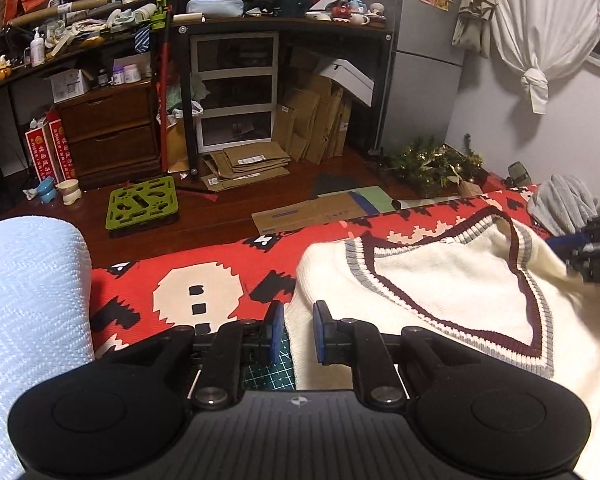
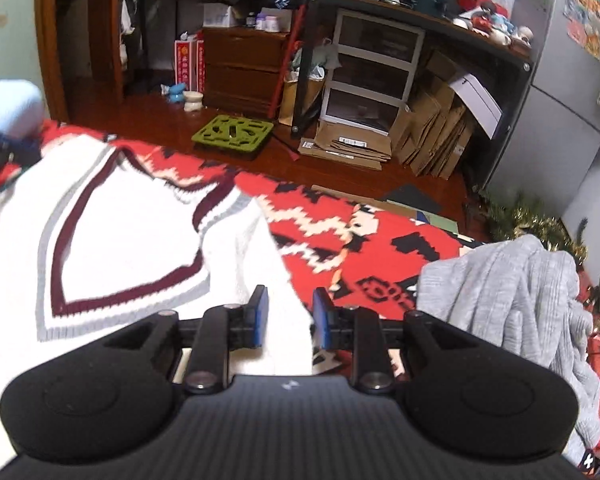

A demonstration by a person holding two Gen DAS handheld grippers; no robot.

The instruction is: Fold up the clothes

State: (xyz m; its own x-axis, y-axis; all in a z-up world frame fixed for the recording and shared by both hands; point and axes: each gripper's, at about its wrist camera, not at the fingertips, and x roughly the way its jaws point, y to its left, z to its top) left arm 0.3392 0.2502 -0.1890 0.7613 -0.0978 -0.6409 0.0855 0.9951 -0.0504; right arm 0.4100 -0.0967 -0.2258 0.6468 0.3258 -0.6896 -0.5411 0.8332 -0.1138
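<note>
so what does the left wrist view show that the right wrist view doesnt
Only the left wrist view: the knotted white curtain, and the left claw up close, its blue pads astride the sweater's edge.

Only the right wrist view: the doorway, and the right claw up close, sweater fabric between its pads.

Both: the cream V-neck sweater on the red patterned blanket, the grey garment, and the green mat.

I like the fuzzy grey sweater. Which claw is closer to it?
Right. The right claw sits just beside the grey sweater; the left claw is across the white vest.
</note>
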